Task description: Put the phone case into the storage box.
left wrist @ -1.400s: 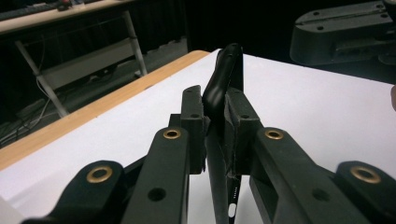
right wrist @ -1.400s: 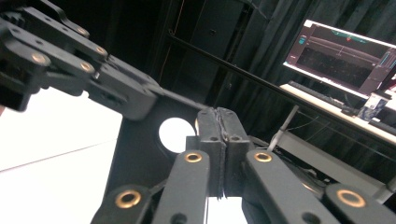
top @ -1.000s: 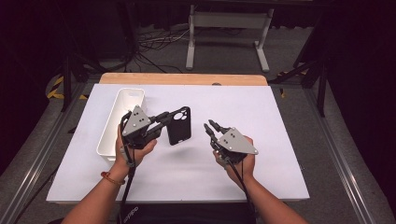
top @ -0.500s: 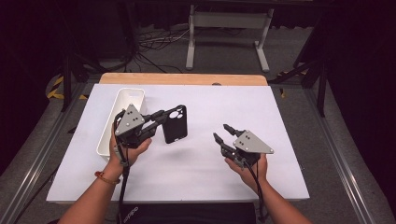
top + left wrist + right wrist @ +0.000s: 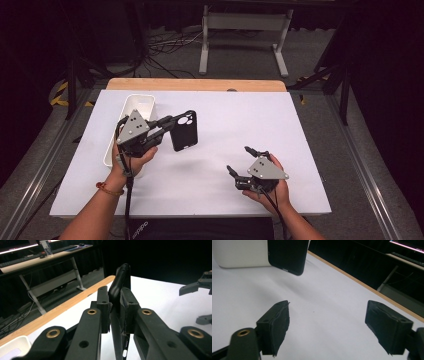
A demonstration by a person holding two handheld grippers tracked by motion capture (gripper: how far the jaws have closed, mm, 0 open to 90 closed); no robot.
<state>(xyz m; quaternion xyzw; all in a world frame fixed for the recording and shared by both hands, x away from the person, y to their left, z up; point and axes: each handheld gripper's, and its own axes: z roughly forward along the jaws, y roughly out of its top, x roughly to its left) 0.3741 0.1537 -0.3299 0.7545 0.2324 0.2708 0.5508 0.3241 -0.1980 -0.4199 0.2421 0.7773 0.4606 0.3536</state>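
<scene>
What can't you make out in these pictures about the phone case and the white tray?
- Phone case: its top is cut off by the frame edge in the right gripper view; in the left gripper view the left gripper fingers hide its lower part.
- White tray: the left gripper and hand hide its near end in the high view, so its contents can't be told.

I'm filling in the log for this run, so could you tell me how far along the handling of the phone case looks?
Done: the left gripper has the black phone case clamped by its edge, lifted off the white table. In hand: carrying it beside the white tray. Left: setting it down somewhere; the right gripper is open and holds nothing.
</scene>
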